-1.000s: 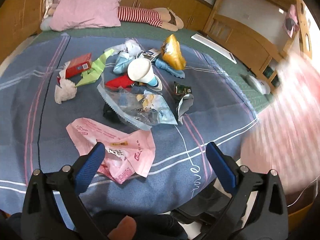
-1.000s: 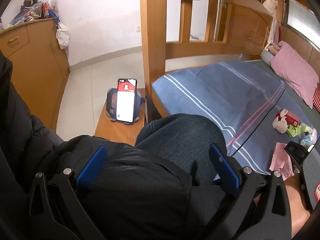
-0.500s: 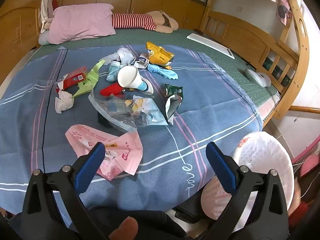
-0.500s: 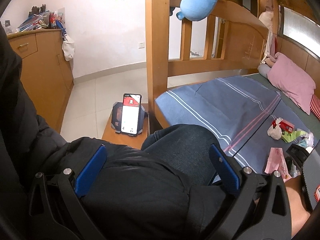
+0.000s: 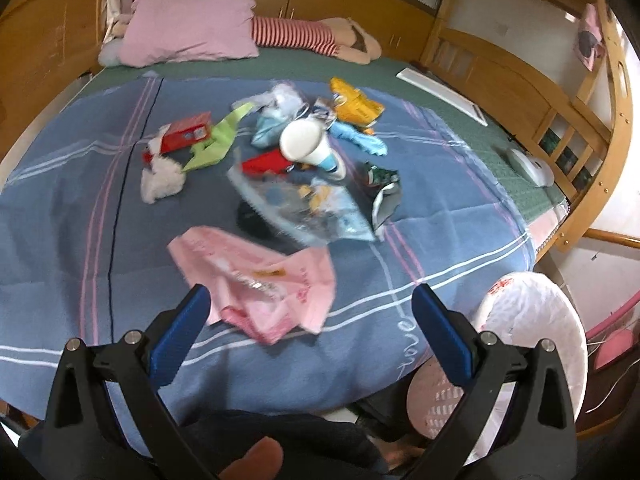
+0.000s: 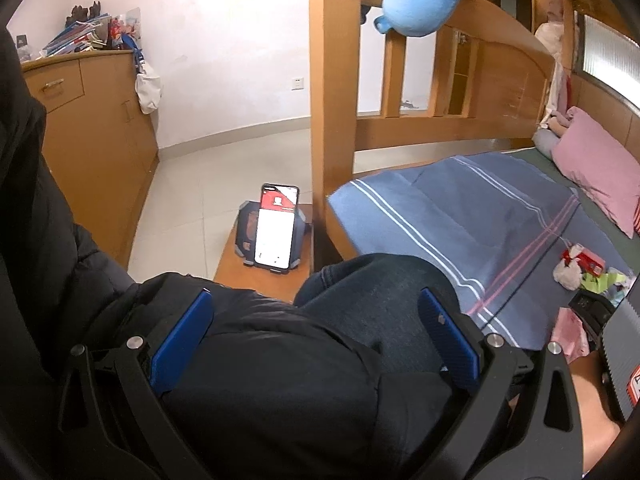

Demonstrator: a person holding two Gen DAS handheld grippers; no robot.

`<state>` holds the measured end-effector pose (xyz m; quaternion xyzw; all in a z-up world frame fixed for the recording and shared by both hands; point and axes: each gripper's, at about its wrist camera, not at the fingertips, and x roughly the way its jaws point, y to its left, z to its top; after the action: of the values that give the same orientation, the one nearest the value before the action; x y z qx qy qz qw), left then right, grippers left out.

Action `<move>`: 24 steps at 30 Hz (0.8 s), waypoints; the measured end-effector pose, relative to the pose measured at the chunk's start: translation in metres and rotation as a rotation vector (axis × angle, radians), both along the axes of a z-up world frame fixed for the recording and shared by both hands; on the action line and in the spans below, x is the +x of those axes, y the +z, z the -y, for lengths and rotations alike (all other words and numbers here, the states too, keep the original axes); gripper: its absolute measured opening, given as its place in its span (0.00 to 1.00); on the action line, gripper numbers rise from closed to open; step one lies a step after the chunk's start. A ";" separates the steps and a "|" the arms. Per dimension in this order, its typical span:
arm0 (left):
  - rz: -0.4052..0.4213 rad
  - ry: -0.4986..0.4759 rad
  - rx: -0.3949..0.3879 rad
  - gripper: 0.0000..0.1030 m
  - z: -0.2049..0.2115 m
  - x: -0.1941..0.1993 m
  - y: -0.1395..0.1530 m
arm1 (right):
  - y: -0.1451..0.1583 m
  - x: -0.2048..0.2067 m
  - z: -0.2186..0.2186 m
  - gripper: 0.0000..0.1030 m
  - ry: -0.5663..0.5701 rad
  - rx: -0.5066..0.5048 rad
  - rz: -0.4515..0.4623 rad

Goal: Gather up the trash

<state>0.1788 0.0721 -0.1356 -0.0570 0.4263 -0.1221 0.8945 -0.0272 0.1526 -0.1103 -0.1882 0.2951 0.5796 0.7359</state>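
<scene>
Trash lies scattered on the blue striped blanket (image 5: 72, 216): a pink plastic bag (image 5: 260, 280) nearest, a clear wrapper (image 5: 304, 208), a white paper cup (image 5: 308, 146), a red box (image 5: 186, 134), a green paper (image 5: 216, 144), a white tissue (image 5: 162, 182), a yellow snack bag (image 5: 354, 102). My left gripper (image 5: 308, 332) is open and empty, just short of the pink bag. A white bin with a bag liner (image 5: 528, 344) stands at the bed's lower right. My right gripper (image 6: 316, 336) is open and empty over the person's lap, pointed away from the trash.
A pink pillow (image 5: 188, 34) and a striped plush (image 5: 304, 36) lie at the head of the bed. The wooden bed rail (image 5: 580, 128) runs on the right. A phone on a stand (image 6: 276, 228) sits on a low stool beside the bed post (image 6: 332, 112).
The left gripper has moved forward toward the pink bag, which now sits closer between the fingers. The white bin, a moving blur a second ago, now stands still at the lower right. The right gripper tilted up slightly.
</scene>
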 end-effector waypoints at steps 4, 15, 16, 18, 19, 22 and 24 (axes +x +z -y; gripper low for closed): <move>-0.056 -0.018 -0.047 0.97 -0.009 0.012 -0.010 | -0.002 0.012 -0.007 0.97 -0.012 -0.002 -0.035; -0.119 -0.025 -0.081 0.97 0.001 0.057 -0.006 | 0.015 0.060 0.007 0.97 -0.010 0.037 -0.090; -0.092 -0.033 -0.077 0.97 0.004 0.052 -0.002 | 0.014 0.052 0.011 0.97 0.002 0.052 -0.059; -0.027 -0.023 -0.041 0.97 0.009 0.041 0.006 | 0.012 0.041 0.016 0.97 0.015 0.080 -0.005; 0.000 -0.013 -0.016 0.97 0.012 0.035 0.010 | 0.011 0.033 0.021 0.97 0.026 0.100 0.027; -0.029 0.017 -0.015 0.97 0.014 0.018 0.018 | 0.025 0.020 0.028 0.97 0.047 0.109 -0.004; -0.028 -0.015 -0.071 0.97 0.017 0.013 0.022 | 0.029 0.016 0.030 0.97 0.050 0.100 -0.007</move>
<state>0.1915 0.0555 -0.1132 -0.0873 0.4345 -0.1434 0.8849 -0.0112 0.1231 -0.0816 -0.1565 0.2637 0.6126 0.7285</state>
